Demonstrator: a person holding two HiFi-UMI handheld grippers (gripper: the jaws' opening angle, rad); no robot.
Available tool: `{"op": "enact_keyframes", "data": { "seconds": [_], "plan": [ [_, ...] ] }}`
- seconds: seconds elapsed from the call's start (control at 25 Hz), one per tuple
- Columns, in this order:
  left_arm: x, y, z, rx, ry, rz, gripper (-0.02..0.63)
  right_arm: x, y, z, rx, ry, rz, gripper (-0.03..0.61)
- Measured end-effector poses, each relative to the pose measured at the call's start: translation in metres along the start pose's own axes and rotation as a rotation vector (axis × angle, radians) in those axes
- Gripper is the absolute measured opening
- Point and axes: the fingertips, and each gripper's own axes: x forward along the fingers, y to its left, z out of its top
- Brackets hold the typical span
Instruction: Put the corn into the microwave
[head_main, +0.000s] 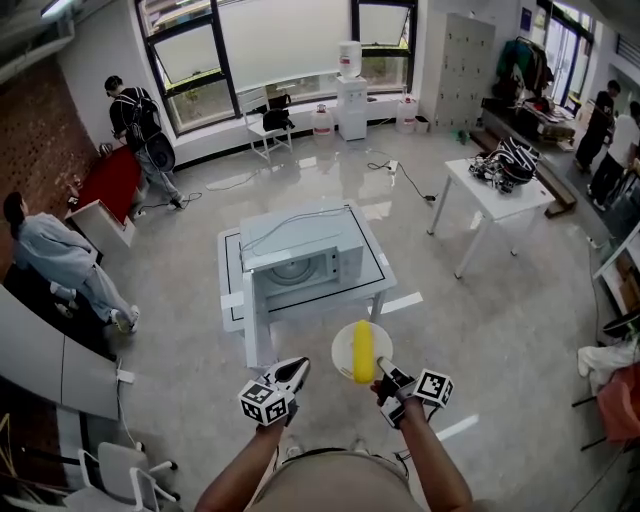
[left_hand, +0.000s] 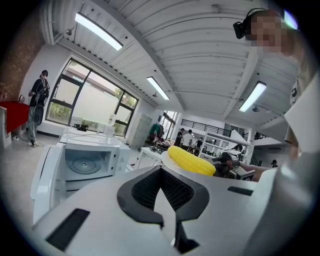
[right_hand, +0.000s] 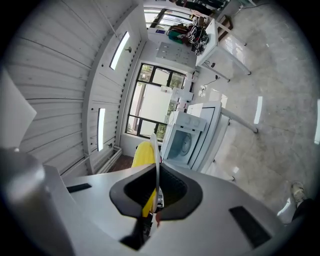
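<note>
The yellow corn (head_main: 363, 352) lies on a round white plate (head_main: 343, 350) held in the air in front of the microwave (head_main: 300, 262). My right gripper (head_main: 386, 378) is shut on the plate's near right rim. In the right gripper view the plate (right_hand: 156, 150) stands edge-on between the jaws, with the corn (right_hand: 142, 154) to its left. The microwave (right_hand: 187, 140) has its door (head_main: 258, 322) swung open at the left, showing the turntable (left_hand: 82, 164). My left gripper (head_main: 292, 375) hovers left of the plate, shut and empty. Its view shows the corn (left_hand: 192, 160) to the right.
The microwave stands on a small white table (head_main: 232, 285). A second white table (head_main: 495, 195) with dark gear stands at the right. A seated person (head_main: 60, 262) and grey desks are at the left, a chair (head_main: 125, 475) at bottom left.
</note>
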Motion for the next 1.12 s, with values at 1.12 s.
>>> {"op": "enact_keyframes", "data": {
  "seconds": [1.12],
  "plan": [
    [0.036, -0.017, 0.020, 0.068, -0.012, 0.133, -0.002, 0.003, -0.015, 0.051, -0.016, 0.122, 0.011, 0.014]
  ]
}}
